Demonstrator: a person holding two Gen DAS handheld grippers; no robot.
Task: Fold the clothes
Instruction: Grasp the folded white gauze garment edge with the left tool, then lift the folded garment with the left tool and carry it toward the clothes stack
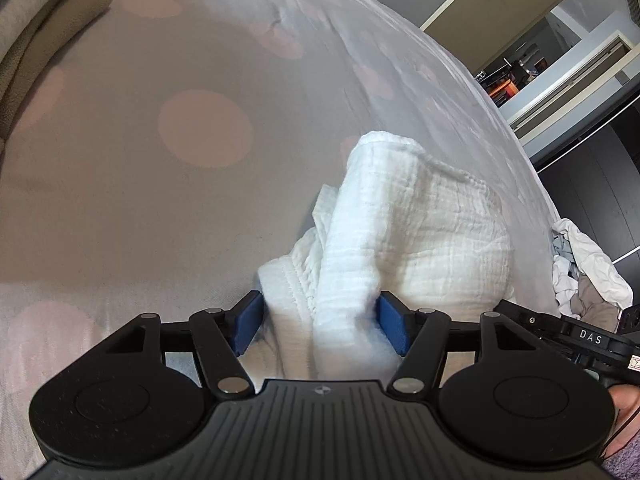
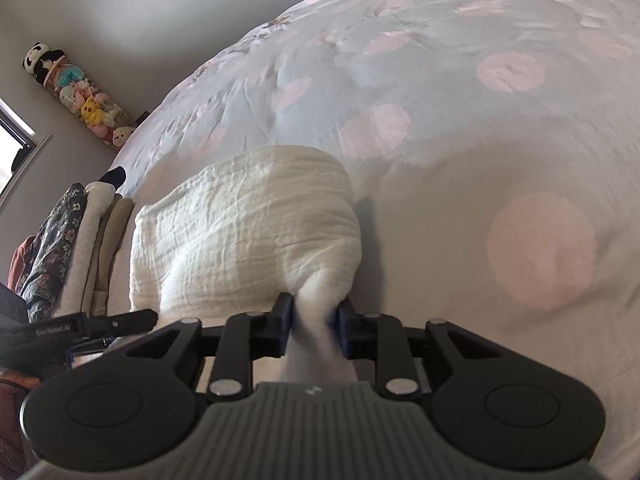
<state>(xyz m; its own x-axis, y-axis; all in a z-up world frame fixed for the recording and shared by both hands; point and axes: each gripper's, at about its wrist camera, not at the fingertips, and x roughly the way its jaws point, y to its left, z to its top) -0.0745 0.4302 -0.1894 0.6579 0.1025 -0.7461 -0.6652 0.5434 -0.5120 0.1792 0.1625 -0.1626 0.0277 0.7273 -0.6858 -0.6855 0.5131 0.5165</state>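
Note:
A white crinkled cloth garment lies bunched on the bed, near its right edge in the left wrist view. My left gripper has its blue pads spread wide, with a fold of the garment lying between them. In the right wrist view the same garment stretches ahead. My right gripper is shut on a pinched corner of it, the cloth squeezed between the pads.
The bedspread is pale with pink dots. A stack of folded clothes lies at the bed's left side. A heap of loose clothes lies beyond the bed's right edge. Plush toys hang on the wall.

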